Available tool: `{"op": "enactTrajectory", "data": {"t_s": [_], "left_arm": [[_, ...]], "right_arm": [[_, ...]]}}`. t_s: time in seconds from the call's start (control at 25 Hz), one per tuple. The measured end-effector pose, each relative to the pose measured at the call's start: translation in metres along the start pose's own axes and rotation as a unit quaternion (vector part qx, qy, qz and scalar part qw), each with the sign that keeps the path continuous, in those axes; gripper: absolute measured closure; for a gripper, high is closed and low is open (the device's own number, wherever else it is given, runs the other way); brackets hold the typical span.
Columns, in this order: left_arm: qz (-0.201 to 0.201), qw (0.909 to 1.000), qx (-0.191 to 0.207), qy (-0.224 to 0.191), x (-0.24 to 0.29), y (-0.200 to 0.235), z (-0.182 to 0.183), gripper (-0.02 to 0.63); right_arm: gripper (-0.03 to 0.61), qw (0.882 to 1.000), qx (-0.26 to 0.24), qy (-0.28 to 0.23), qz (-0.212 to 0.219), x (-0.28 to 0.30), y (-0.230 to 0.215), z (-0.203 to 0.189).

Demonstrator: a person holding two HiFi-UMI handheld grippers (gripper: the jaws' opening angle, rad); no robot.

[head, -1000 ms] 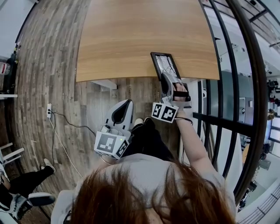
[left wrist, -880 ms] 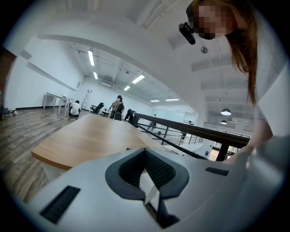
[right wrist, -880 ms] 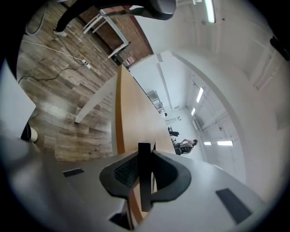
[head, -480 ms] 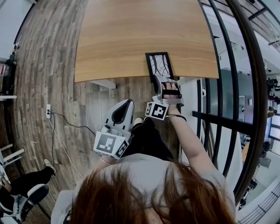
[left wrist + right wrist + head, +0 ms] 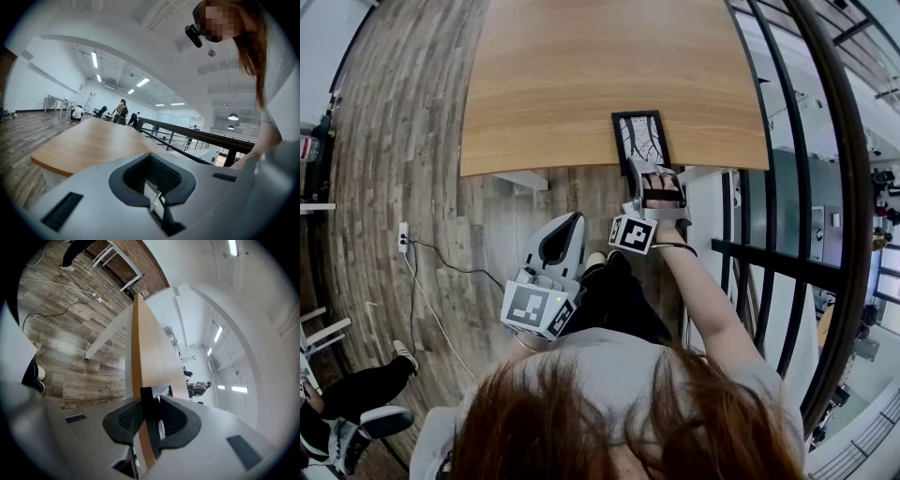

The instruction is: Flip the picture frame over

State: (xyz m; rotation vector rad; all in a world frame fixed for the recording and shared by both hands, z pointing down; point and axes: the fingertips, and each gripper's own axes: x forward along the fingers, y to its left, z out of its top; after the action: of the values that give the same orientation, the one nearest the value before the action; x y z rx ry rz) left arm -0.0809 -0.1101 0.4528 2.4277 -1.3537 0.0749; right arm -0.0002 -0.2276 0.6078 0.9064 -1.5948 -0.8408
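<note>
Pinching picture frame [image 5: 639, 133] near rim between right gripper [image 5: 647, 171] fingers: stiff, light, glass probably fragile, slippery. Left gripper [image 5: 570, 223] fingers together, empty.

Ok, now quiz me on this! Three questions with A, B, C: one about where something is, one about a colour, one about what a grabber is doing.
1. Where is the picture frame?
A. In the middle of the table
B. At the near edge of the table, close to the person
C. On the floor

2. What colour is the frame's border?
A. Black
B. Red
C. White

3. What is the right gripper doing?
A. Hanging open with nothing in it
B. Shut on the frame's edge
C. Lying on the floor

Answers: 1 B, the head view shows the frame lying right at the table's near edge. 2 A, the border round the picture is black. 3 B, the right gripper view shows the frame's edge pinched between the two pads.
</note>
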Motion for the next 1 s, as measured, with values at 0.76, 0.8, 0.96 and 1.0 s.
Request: {"op": "enactTrajectory", "data": {"t_s": [0.76, 0.8, 0.96, 1.0], "left_arm": [[0.008, 0.9999, -0.007, -0.002, -0.007, 0.000, 0.001, 0.607], [0.010, 0.9999, -0.006, -0.003, -0.007, 0.000, 0.001, 0.607], [0.014, 0.9999, -0.005, -0.003, -0.009, 0.001, 0.001, 0.607], [0.014, 0.9999, -0.005, -0.003, -0.009, 0.001, 0.001, 0.607]], "right_arm": [[0.469, 0.996, 0.020, 0.021, 0.084, 0.000, 0.000, 0.000], [0.457, 0.995, 0.022, 0.025, 0.096, -0.001, 0.006, -0.002], [0.437, 0.994, 0.031, 0.022, 0.106, -0.002, 0.022, -0.004], [0.437, 0.994, 0.033, 0.022, 0.103, -0.001, 0.023, -0.004]]}}
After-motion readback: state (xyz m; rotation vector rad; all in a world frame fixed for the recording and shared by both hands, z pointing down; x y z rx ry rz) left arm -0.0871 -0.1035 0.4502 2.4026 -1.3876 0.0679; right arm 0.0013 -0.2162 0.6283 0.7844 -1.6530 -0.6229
